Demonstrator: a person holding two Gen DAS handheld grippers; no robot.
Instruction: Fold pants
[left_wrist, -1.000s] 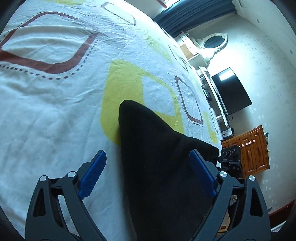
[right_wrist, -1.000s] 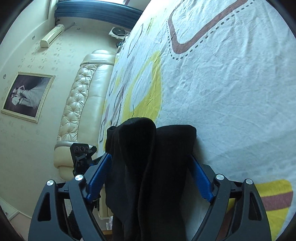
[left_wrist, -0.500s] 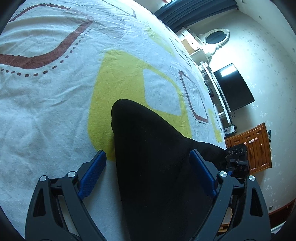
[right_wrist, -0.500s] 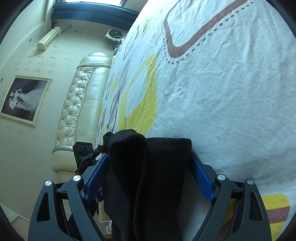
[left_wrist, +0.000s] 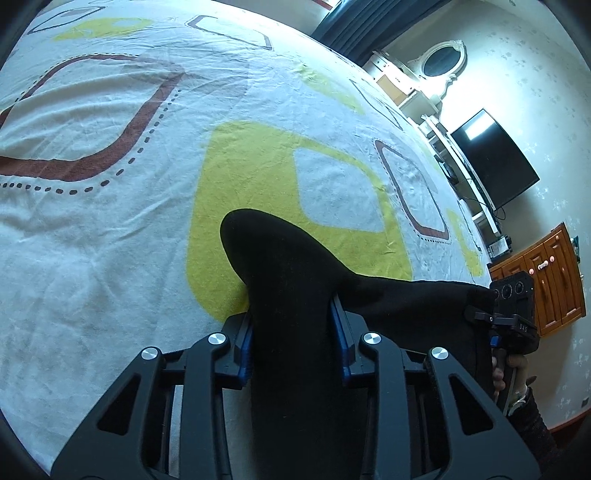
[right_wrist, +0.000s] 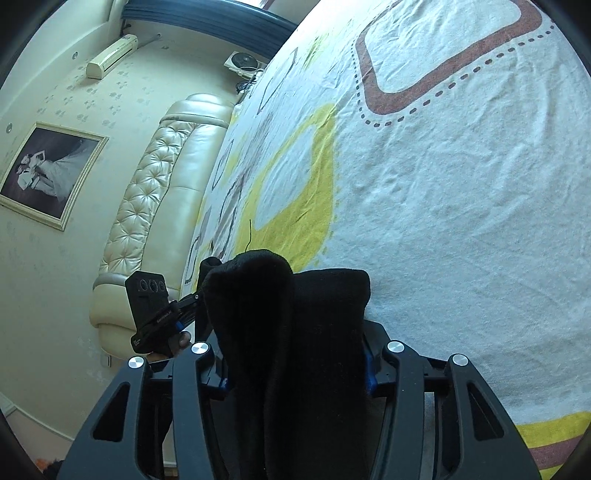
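Left hand-held gripper (left_wrist: 293, 343) clenched on black pants (left_wrist: 295, 295), blue pads pressed against the fabric on both sides. Right hand-held gripper (right_wrist: 293, 365) likewise clamped on a bunched fold of the same pants (right_wrist: 288, 314). Pants held up over the bed (left_wrist: 110, 221), stretched between the two grippers; patterned white, yellow and brown sheet below. Tufted headboard (right_wrist: 147, 206), TV (left_wrist: 493, 162), wooden cabinet (left_wrist: 550, 280) around.

pants (left_wrist: 291, 317): black, soft knit fabric
state: bunched, folded over, gripped at two spots
place: held over the patterned bedsheet (left_wrist: 110, 229)
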